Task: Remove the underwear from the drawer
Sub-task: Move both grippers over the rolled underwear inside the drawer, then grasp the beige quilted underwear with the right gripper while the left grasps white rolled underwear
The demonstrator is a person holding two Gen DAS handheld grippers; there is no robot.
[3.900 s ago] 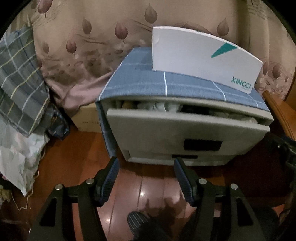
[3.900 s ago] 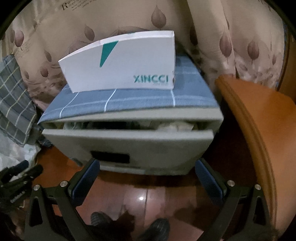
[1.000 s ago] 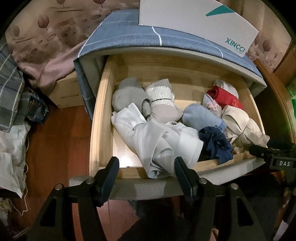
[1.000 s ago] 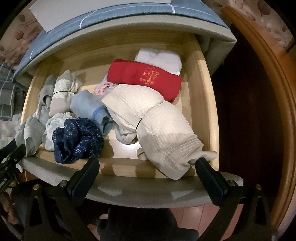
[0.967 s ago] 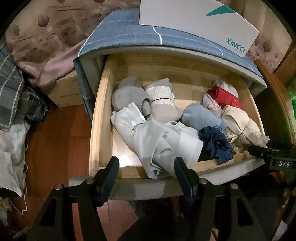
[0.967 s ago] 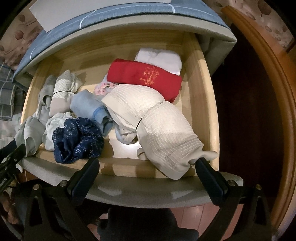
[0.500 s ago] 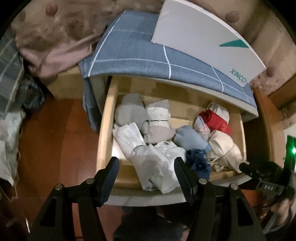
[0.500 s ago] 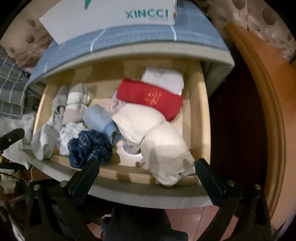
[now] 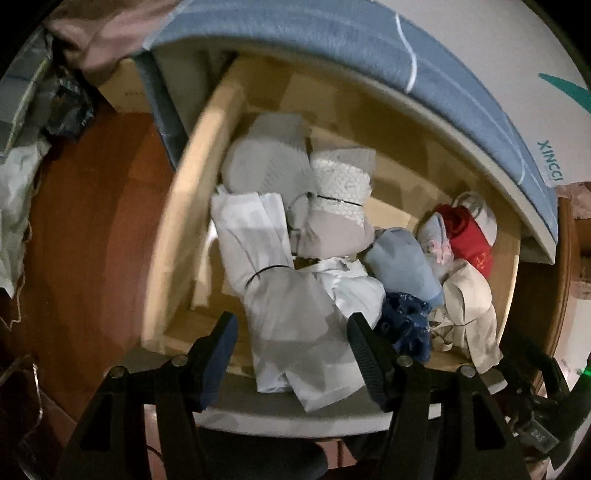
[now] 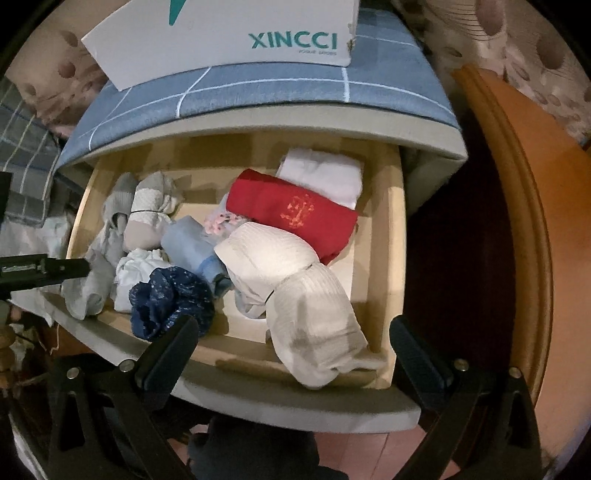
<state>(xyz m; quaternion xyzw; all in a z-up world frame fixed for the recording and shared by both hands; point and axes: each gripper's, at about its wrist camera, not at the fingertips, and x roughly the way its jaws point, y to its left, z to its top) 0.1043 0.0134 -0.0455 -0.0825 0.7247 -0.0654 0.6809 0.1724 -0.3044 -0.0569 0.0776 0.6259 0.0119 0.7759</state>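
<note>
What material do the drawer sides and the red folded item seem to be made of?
The drawer sides look like pale unfinished wood: flat, matte boards, though grain is not clear. The red folded item looks like soft knit fabric with orange embroidery, rolled among other clothes.

A white box marked XINCCI [image 10: 229,33] is sitting on the blue checked cloth [image 10: 258,92] covering the cabinet top, while leaf-patterned curtains [image 10: 535,48] are hanging behind an orange wooden board [image 10: 535,192].

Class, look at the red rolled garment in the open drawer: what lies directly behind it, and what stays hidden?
Behind the red rolled garment lies a white folded garment, against the back of the drawer. Its lower part is covered by the red roll.
</note>
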